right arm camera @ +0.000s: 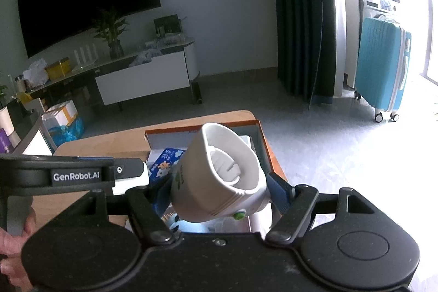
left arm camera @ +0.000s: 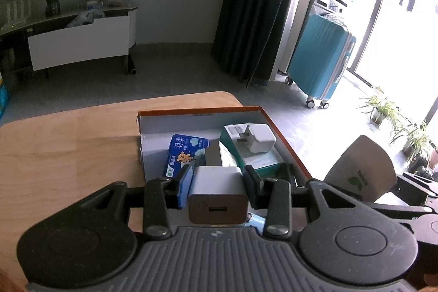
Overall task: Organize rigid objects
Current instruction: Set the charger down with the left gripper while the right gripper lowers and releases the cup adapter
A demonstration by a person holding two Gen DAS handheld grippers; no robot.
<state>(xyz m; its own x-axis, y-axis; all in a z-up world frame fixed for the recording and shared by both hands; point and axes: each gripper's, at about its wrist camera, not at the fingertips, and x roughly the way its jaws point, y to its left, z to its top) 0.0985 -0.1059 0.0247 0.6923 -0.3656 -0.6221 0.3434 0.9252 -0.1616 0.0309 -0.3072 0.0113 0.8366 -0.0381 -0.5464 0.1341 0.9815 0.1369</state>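
left gripper [left arm camera: 218,182] clamped on white USB charger [left arm camera: 217,196], right gripper [right arm camera: 219,190] clamped on white cup-shaped gadget [right arm camera: 219,174], both over orange-rimmed box [left arm camera: 284,138]; lower charger into bare floor at 11 o'clock, clear of blue pack [left arm camera: 186,152]

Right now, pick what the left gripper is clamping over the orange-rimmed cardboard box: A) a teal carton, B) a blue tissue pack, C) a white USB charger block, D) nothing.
C: the left gripper has both pads pressed on the white USB charger block, its port facing the camera, above the orange-rimmed box.
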